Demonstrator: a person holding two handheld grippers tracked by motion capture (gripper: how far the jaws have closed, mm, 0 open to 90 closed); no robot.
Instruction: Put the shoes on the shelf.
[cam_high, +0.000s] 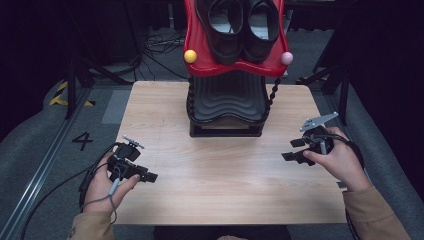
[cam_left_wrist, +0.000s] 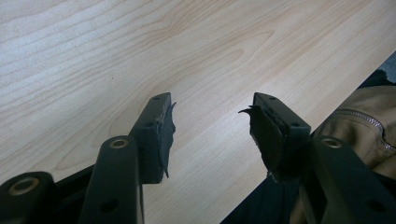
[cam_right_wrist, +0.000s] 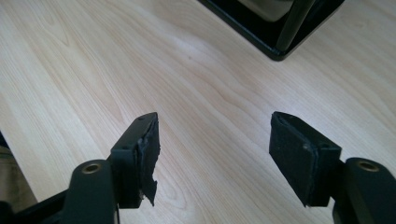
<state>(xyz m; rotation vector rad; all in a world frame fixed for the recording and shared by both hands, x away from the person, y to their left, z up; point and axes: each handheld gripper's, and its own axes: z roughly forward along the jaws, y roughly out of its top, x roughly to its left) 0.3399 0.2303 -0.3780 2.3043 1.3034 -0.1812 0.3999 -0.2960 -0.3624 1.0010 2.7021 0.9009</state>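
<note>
A pair of black shoes (cam_high: 241, 25) rests on the red top shelf (cam_high: 200, 60) of a small rack at the table's far middle; a black wavy shelf (cam_high: 227, 97) lies below it. My left gripper (cam_high: 150, 177) hovers low over the table's near left, held in a hand, its jaws apart and empty. In the left gripper view the left gripper (cam_left_wrist: 212, 126) stands over bare wood. My right gripper (cam_high: 292, 150) is at the near right, jaws apart, pointing toward the table's middle. In the right gripper view the right gripper (cam_right_wrist: 215, 149) is wide and empty, with the rack's black base (cam_right_wrist: 275, 32) beyond.
The light wooden table (cam_high: 220, 175) has bare room between the two grippers. A yellow ball (cam_high: 190, 56) and a pink ball (cam_high: 286, 58) cap the red shelf's front corners. Cables lie on the dark floor behind. A tan jacket (cam_left_wrist: 359, 116) shows past the table's near edge.
</note>
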